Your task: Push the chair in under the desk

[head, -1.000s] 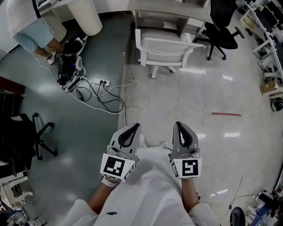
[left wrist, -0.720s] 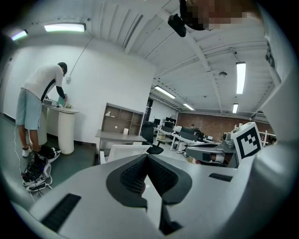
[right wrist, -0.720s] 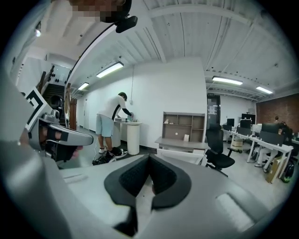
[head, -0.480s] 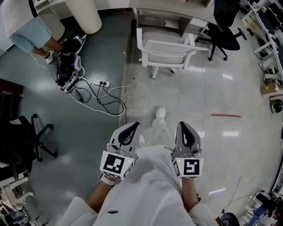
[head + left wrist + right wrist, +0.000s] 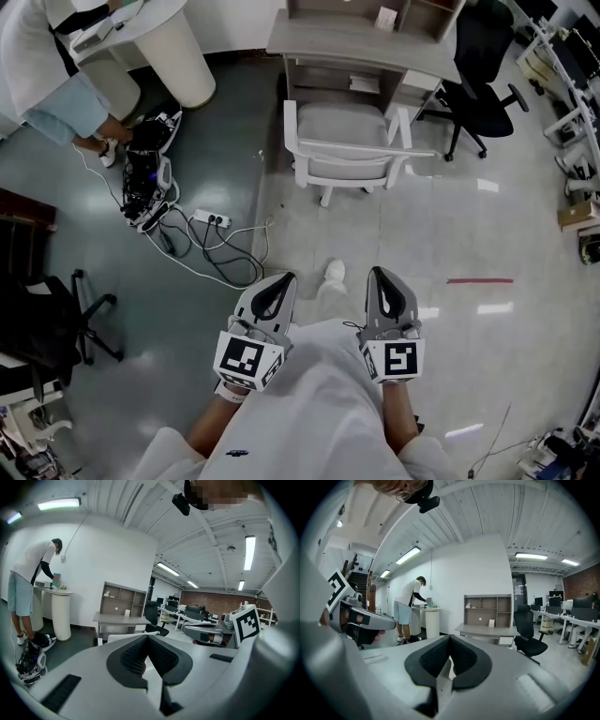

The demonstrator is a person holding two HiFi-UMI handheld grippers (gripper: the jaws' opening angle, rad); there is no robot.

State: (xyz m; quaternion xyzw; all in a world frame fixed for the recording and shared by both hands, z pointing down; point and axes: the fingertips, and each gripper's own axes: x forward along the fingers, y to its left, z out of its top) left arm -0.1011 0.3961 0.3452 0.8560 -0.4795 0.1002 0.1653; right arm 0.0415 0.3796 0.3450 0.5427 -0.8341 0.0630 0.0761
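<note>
Across the floor (image 5: 422,234), the white chair with grey seat (image 5: 343,124) is standing just before the grey worktop (image 5: 356,42), well apart from the left gripper (image 5: 281,279) and right gripper (image 5: 378,274), both jaws closed, empty.

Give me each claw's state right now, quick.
Left claw: closed, holding nothing.
Right claw: closed, holding nothing.

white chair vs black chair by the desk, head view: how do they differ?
Colour: the white chair is pale grey-white, the black chair dark all over. Place: the white chair stands straight before the desk, seat toward it; the black chair stands off the desk's right end. Both have armrests.
</note>
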